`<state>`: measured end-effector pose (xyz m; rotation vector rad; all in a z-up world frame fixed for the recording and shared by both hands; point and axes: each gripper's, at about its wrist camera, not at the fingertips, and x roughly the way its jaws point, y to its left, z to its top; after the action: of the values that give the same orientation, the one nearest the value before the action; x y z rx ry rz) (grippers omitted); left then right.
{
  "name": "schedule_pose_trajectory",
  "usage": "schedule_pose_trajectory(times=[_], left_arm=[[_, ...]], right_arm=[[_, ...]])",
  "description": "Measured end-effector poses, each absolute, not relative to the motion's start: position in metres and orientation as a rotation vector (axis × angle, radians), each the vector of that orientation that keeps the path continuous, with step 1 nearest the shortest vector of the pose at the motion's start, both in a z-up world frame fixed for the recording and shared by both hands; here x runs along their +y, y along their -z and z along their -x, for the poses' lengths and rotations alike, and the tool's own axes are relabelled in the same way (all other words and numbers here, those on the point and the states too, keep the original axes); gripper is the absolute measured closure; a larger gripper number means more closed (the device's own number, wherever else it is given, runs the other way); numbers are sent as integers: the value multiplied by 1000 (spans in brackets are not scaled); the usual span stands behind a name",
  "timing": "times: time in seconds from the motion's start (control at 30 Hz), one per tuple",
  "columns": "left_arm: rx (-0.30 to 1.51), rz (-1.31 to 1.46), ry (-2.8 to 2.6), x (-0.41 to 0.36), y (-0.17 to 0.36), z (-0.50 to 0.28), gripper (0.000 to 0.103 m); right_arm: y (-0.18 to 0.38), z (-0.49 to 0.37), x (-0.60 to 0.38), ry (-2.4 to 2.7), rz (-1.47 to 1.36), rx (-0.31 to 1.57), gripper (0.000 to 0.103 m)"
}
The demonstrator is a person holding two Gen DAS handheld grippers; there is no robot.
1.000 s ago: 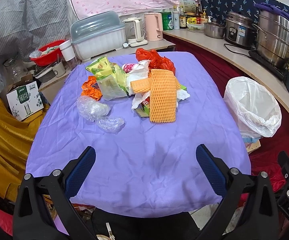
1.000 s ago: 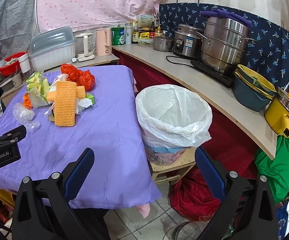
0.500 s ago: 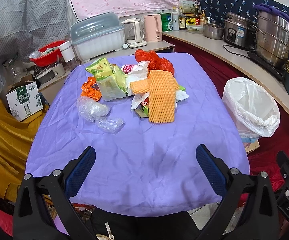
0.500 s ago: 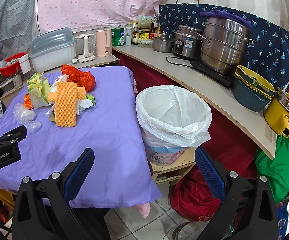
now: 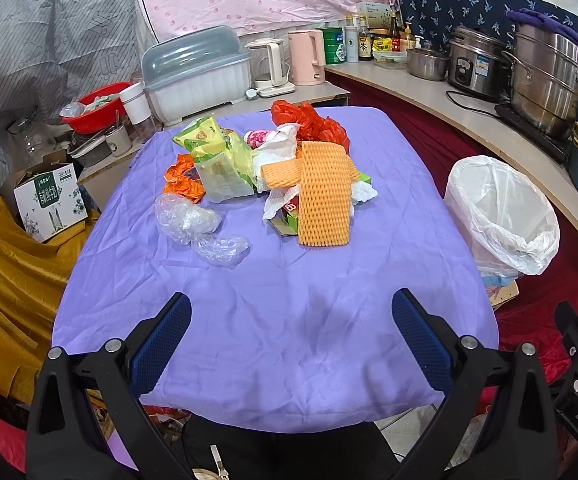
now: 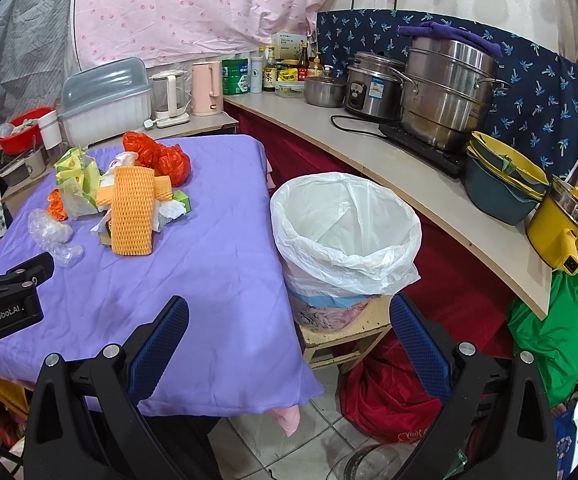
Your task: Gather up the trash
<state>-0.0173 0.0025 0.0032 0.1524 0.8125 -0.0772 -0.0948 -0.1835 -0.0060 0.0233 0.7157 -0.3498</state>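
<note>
Straight ahead of the spread, empty left gripper — orange foam-net sleeve atop the heaped trash, long axis running away from the fingers, well apart; off to the left of the equally spread right gripper, probably farther, white-lined bin just ahead.

Home kitchen: steamer pot, kettles.

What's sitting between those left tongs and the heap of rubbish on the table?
Nothing: in the left wrist view only bare purple cloth stretches from the open left tongs to the trash pile, nearest its orange foam net.
</note>
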Motion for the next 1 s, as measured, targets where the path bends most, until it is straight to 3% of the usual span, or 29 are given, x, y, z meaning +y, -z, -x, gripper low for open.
schedule_pose_trajectory(times=[1.0], left_arm=[[826, -142, 76, 9, 0, 17, 7]], right_arm=[[7, 93, -180, 346, -22, 716, 7]])
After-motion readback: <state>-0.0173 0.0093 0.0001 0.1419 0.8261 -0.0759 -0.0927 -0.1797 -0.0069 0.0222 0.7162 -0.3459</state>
